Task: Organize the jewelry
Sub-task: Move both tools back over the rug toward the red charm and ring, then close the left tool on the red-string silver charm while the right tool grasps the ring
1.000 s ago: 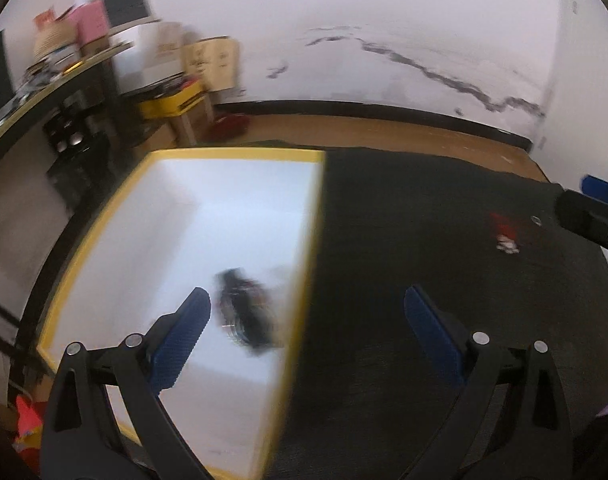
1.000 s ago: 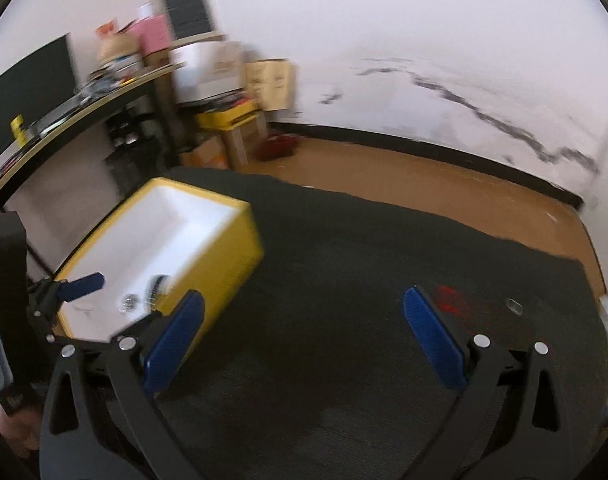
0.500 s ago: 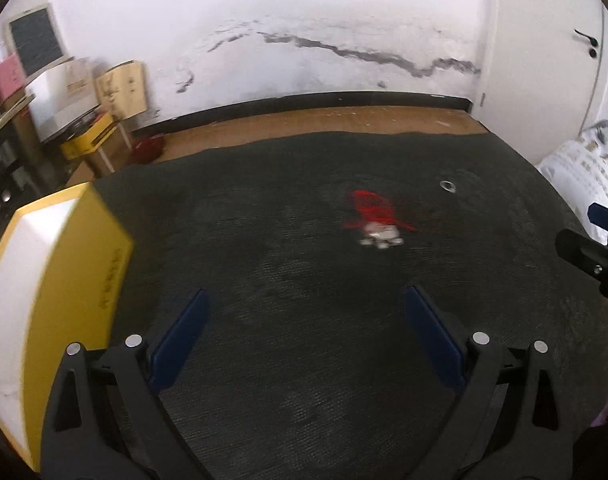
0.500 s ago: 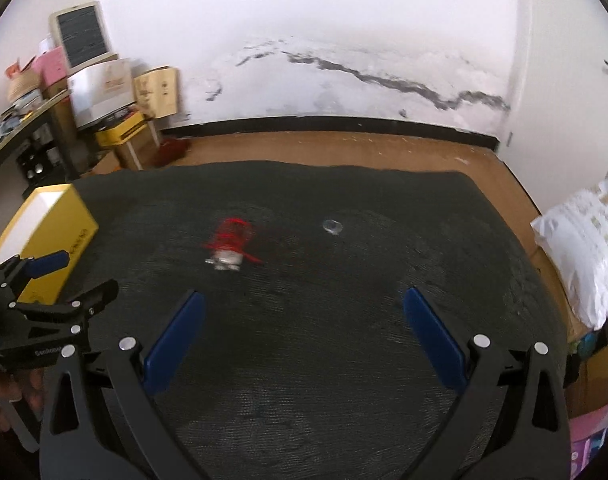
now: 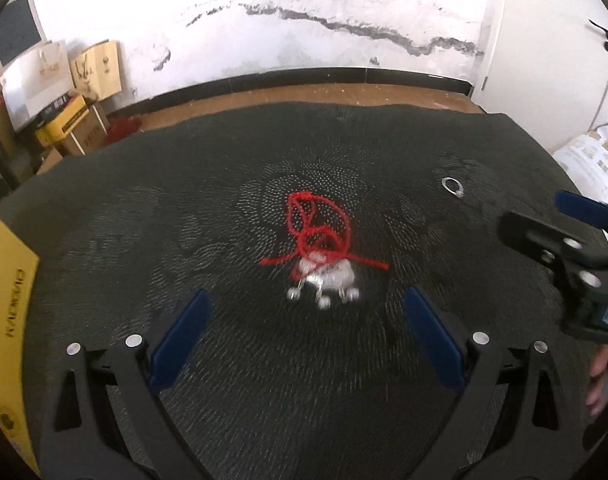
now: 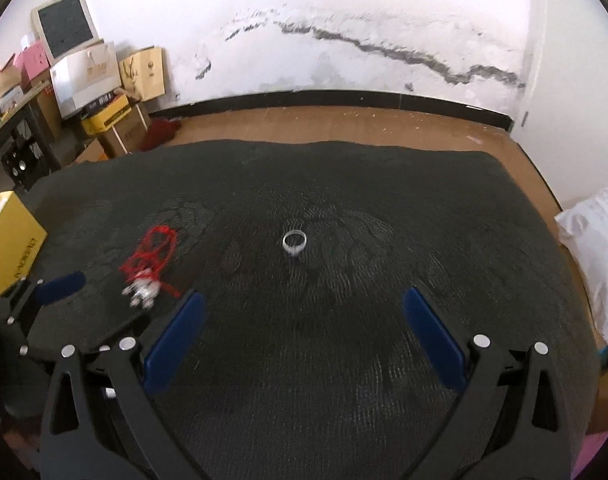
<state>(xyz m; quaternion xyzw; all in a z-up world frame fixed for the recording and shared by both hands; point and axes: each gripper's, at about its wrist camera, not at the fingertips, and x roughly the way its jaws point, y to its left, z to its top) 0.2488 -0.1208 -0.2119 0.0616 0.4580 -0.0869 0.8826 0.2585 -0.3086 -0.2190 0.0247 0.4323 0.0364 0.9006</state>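
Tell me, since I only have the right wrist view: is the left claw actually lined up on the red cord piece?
Observer: Yes. The left wrist view shows the red cord bracelet centred ahead of the open left claw, with its silver charm nearest the fingertips and not yet between them.
Operator: Anything visible of whoever holds the right claw?
Observer: Only in the left wrist view. Part of a hand, blurred, shows at the right edge, below the body of the right claw.

Left tool (image 5: 304, 336) spread wide, red cord necklace (image 5: 318, 236) ahead, ring (image 5: 453, 186) beyond
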